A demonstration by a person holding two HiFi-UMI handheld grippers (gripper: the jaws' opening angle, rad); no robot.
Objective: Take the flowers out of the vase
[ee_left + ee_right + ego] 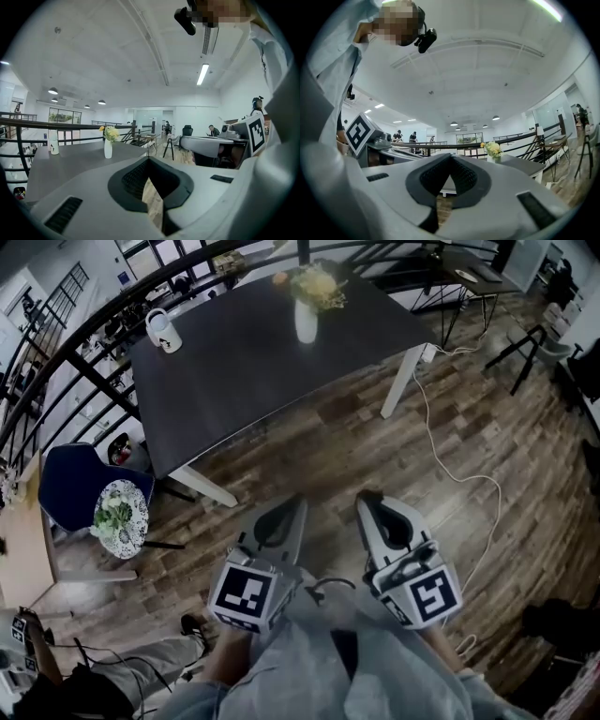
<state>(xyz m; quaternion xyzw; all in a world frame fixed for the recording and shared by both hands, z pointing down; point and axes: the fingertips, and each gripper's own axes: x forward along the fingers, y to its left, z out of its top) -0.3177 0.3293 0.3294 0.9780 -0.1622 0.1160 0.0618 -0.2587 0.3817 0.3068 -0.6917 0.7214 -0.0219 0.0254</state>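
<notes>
Nearest me are my left gripper and, beside it, my right gripper, both closed on nothing. At twelve o'clock, well apart from them, the flowers stand in the white vase on the dark table. I should step closer, open both grippers, steady the vase and lift the stems straight up.

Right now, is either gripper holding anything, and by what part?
Nothing is held. The left gripper and right gripper are both shut and empty, short of the table. The flowers sit in the vase, untouched.
</notes>
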